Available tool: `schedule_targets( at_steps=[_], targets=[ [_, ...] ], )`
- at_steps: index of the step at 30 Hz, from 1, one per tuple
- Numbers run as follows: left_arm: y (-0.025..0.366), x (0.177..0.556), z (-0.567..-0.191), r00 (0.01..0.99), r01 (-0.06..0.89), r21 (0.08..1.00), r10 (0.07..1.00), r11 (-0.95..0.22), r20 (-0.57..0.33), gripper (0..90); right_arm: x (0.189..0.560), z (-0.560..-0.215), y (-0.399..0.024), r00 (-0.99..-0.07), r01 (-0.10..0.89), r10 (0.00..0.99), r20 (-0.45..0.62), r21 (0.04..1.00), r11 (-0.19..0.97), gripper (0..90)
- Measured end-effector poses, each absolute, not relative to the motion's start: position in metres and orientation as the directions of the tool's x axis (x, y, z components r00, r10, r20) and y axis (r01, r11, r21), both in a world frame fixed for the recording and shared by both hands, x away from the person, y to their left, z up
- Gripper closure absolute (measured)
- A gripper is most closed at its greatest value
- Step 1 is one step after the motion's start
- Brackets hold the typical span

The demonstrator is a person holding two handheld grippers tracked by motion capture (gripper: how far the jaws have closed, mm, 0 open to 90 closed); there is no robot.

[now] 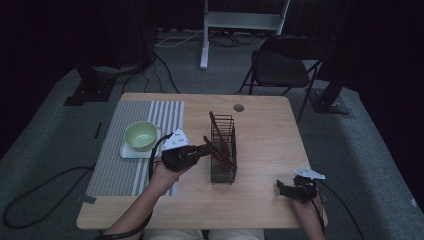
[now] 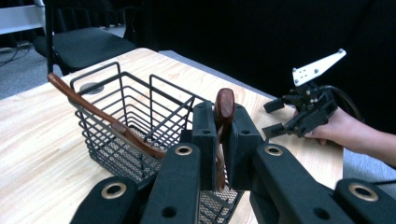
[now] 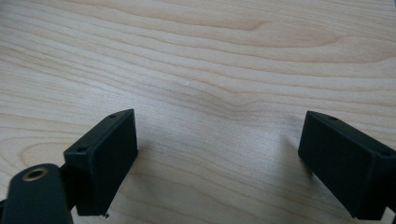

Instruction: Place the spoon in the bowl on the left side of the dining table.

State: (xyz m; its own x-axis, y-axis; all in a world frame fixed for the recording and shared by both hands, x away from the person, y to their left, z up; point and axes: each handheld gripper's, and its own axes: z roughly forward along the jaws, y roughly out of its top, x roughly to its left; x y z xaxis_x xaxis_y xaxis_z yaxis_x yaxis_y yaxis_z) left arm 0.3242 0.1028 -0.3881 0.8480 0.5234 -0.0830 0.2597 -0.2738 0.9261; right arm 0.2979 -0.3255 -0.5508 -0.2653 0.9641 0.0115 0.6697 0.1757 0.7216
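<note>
Item in hand: a reddish-brown wooden utensil point(image 2: 224, 106), clamped by its handle between the pads of the left hand-held gripper point(image 2: 221, 140). In the left gripper view its rounded end stands just above the two black jaws, which are pressed against it from both sides; its lower part runs down between them toward the basket and is hidden there. Whether it is a spoon or some other utensil cannot be told.

Directly beyond the jaws stands a black wire basket point(image 2: 135, 122) with a mesh floor. A second brown wooden utensil point(image 2: 100, 116) leans inside it, its handle end rising over the far rim. In the high view the basket point(image 1: 223, 150) sits near the middle of the worktop point(image 1: 265, 130), with several brown sticks upright or tilted in it, and the left hand-held gripper point(image 1: 200, 150) is at its left side.

Right hand-held gripper point(image 1: 286, 188): resting at the near right corner of the worktop, well apart from the basket. The right gripper view shows its jaws standing wide apart over bare wood grain, with nothing between them.

Left of the basket lies a grey striped placemat point(image 1: 117, 165). On it a light green bowl point(image 1: 141, 135) stands on a pale square coaster point(image 1: 127, 151).

Beyond the worktop a dark folding chair point(image 1: 282, 65) stands on grey carpet.
</note>
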Motion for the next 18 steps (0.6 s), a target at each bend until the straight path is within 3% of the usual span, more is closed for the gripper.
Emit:
schedule_targets(
  at_steps=[18],
  targets=[
    [0.126, 0.321, -0.350, 0.826, 0.208, 0.955, 0.561, -0.210, -0.057, 84.1, 0.298, -0.551, -0.326, -0.266, 0.669, 0.964, 0.010, 0.722, 0.177, 11.1]
  ],
)
